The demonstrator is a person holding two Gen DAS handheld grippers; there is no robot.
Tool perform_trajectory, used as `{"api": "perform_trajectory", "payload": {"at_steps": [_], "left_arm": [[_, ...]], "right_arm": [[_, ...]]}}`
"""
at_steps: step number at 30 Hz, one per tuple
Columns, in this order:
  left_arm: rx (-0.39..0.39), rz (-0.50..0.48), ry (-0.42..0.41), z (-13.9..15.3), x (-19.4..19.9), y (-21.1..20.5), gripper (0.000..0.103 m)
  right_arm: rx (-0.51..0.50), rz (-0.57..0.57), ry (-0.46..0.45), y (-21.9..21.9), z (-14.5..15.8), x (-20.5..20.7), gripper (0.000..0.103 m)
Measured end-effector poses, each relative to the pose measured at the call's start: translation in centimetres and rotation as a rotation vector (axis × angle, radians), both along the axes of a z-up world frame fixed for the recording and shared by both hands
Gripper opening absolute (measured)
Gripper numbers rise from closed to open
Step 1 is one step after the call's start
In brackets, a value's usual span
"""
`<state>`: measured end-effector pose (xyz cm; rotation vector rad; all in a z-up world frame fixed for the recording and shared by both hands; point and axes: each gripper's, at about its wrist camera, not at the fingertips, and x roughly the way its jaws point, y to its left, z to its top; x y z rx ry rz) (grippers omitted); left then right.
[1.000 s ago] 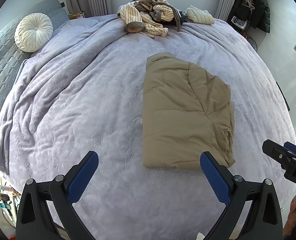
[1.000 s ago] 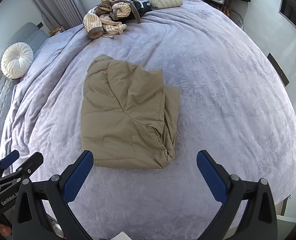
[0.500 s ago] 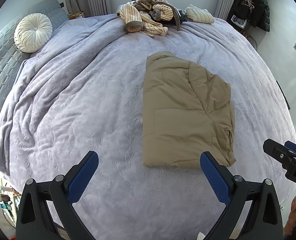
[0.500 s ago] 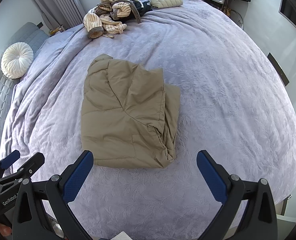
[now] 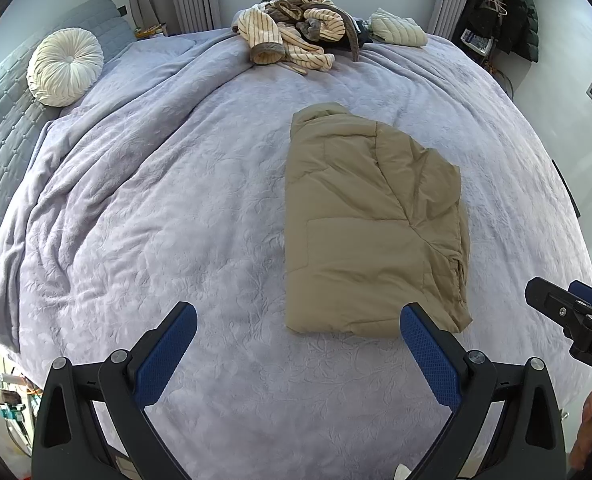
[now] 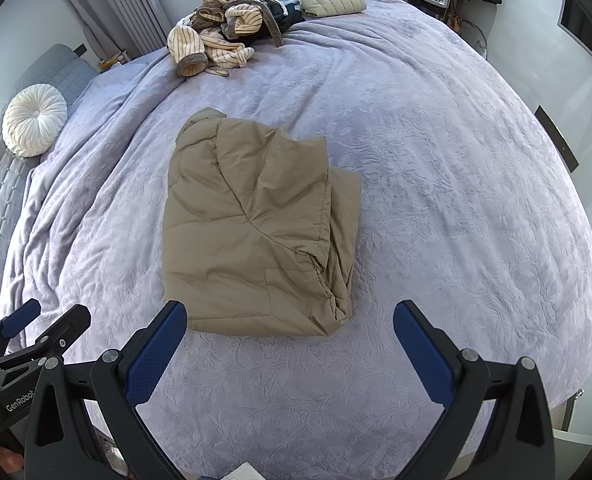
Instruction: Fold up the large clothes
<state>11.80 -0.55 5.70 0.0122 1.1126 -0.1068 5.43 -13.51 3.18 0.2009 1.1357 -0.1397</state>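
A tan padded jacket point(image 5: 371, 224) lies folded into a rectangle on the lilac bedspread point(image 5: 156, 208); it also shows in the right wrist view point(image 6: 256, 224). My left gripper point(image 5: 296, 344) is open and empty, held above the bed's near edge, short of the jacket's near left corner. My right gripper point(image 6: 290, 340) is open and empty, just short of the jacket's near edge. Each gripper shows at the edge of the other's view, the right one point(image 5: 571, 320) and the left one point(image 6: 28, 336).
A heap of striped and grey clothes point(image 5: 296, 36) and a folded cream quilted garment point(image 5: 395, 32) lie at the far side of the bed. A round white cushion point(image 5: 66, 66) rests against the grey headboard point(image 5: 0, 120) on the left. Dark coats point(image 5: 507, 4) hang at the far right.
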Motion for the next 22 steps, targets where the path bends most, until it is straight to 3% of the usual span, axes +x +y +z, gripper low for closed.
{"api": "perform_trajectory", "payload": {"at_steps": [22], "left_arm": [[-0.004,-0.015,0.000,-0.13,0.68,0.43,0.102]], "right_arm": [[0.001,0.000,0.001,-0.01,-0.03,0.05,0.103]]}}
